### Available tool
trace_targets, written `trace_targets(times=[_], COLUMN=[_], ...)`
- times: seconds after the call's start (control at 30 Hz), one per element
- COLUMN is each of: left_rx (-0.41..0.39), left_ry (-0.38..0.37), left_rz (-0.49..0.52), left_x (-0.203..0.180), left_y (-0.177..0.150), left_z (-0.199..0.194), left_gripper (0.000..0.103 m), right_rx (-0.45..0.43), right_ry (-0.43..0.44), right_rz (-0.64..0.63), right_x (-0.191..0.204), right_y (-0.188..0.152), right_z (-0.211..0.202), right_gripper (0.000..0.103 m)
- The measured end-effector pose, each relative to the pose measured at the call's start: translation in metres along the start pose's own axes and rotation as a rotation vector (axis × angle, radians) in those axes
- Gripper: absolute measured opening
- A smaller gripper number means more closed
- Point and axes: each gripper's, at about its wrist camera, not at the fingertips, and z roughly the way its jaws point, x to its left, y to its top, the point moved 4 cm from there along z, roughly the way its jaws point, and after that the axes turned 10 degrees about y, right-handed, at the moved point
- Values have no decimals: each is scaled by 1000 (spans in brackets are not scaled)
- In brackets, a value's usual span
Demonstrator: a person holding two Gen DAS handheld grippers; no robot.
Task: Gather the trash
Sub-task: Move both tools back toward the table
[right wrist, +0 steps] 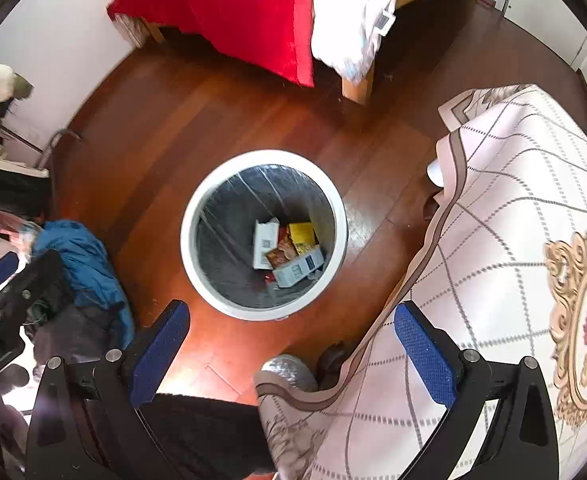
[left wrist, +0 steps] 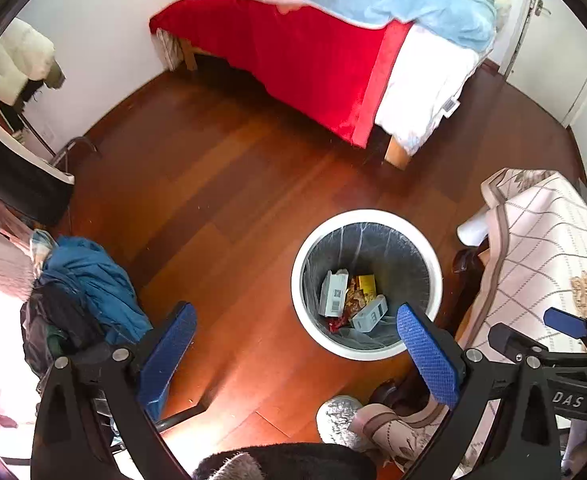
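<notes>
With both the left gripper (left wrist: 295, 354) and right gripper (right wrist: 293, 354) spread wide and empty above the white-rimmed trash bin (right wrist: 197, 200), whose cartons (right wrist: 297, 270) and wrappers lie at its bottom, a careless reach could snag the thin liner (right wrist: 229, 208).

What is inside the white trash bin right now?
The white trash bin holds a grey liner, two pale cartons, a yellow packet and a reddish-brown wrapper. Anything beneath that pile is covered.
</notes>
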Motion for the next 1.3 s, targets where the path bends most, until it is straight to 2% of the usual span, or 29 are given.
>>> trace_targets(times=[0.13,0.33,0.43,0.57,0.63,0.67,0.83,0.97,1.0,1.1,1.2,1.3], left_rx=[-51,-139,-188,-237,-246,-227,-178,-117,-101,-45,-35,-53], left_ry=[-3,-1,-24,-79,-96,-104,-119,-126,-129,-123,-99,-79], left_rz=[-4,-54,-46,0,37,80,217,371,401,511,614,685], left_x=[3,2,-14,-62,-89,-116,-226,-336,-353,-418,-466,-500], left_y=[-1,-1,-1,-3,-7,-8,-17,-26,-28,-42,-52,-58], left_z=[-38,-106,-132,-151,-153,-148,-131,-105,-99,-81,-70,-70], left_gripper=[103,103,103,103,103,103,103,103,103,103,103,103], right_rx=[-63,-179,-249,-314,-335,-342,-362,-375,-367,-337,-311,-285], right_ry=[45,195,224,218,187,163,9,-140,-158,-187,-193,-197], right_rz=[4,33,54,117,158,181,378,578,624,718,779,785], right_x=[5,6,-6,-45,-77,-96,-222,-355,-386,-463,-517,-546], right_y=[-7,-21,-33,-55,-68,-74,-114,-145,-150,-158,-164,-159], right_z=[-41,-118,-157,-202,-219,-226,-254,-271,-271,-264,-248,-232], right_gripper=[103,103,103,103,103,103,103,103,101,78,76,76])
